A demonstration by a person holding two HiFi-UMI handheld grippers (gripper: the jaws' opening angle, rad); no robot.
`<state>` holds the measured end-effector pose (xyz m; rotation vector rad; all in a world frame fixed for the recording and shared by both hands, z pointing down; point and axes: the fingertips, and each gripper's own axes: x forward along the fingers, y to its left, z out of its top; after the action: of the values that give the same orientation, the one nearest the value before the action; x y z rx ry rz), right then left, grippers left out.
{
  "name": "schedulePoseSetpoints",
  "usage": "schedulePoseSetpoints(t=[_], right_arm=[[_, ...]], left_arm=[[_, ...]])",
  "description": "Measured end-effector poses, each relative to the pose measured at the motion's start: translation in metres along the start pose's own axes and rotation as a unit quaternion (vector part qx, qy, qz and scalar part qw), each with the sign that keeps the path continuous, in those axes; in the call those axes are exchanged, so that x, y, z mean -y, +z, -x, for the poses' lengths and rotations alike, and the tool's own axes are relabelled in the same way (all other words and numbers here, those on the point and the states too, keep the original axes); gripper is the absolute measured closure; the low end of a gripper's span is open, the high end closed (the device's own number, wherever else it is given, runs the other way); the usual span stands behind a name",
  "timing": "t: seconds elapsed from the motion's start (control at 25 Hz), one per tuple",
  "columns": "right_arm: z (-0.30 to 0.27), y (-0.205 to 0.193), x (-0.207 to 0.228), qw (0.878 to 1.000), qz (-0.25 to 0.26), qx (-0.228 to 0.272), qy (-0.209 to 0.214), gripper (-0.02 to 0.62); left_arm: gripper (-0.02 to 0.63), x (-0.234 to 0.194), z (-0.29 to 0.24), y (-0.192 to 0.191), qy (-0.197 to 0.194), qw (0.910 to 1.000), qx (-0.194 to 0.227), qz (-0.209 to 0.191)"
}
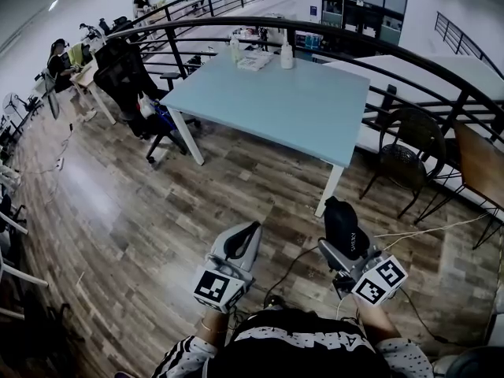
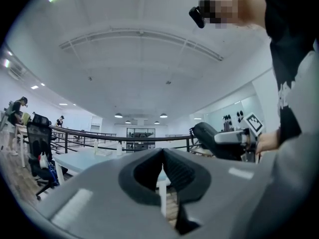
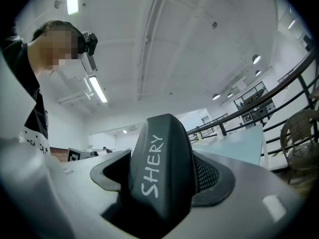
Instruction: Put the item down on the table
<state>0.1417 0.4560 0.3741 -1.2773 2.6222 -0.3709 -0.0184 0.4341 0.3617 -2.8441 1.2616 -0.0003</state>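
The item is a black, rounded case (image 1: 345,225) with white lettering, standing upright between the jaws of my right gripper (image 1: 339,249), which is shut on it. In the right gripper view the case (image 3: 162,173) fills the jaws and hides the fingertips. My left gripper (image 1: 249,228) is held beside it at the lower middle, jaws together with nothing between them; in its own view the pads (image 2: 172,169) meet at a thin seam. The light blue table (image 1: 307,113) stands well ahead, across bare wooden floor. Both grippers hang over the floor, away from the table.
At the table's far end stand two bottles (image 1: 287,54) and some papers (image 1: 253,60). A black office chair (image 1: 126,77) is at its left, and a wicker chair (image 1: 404,154) and a brown table (image 1: 482,164) are at its right. A curved black railing (image 1: 378,50) runs behind. Cables (image 1: 417,231) lie on the floor.
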Motion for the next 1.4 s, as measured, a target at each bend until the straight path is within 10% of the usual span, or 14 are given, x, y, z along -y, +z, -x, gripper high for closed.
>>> schedulePoseSetpoints(t=[1.4], right_arm=[[-0.069, -0.031, -0.013, 1.000, 0.002, -0.022, -0.011, 0.222]], left_arm=[[0.606, -0.087, 0.031, -0.025, 0.025, 0.9995, 0.010, 0.015]])
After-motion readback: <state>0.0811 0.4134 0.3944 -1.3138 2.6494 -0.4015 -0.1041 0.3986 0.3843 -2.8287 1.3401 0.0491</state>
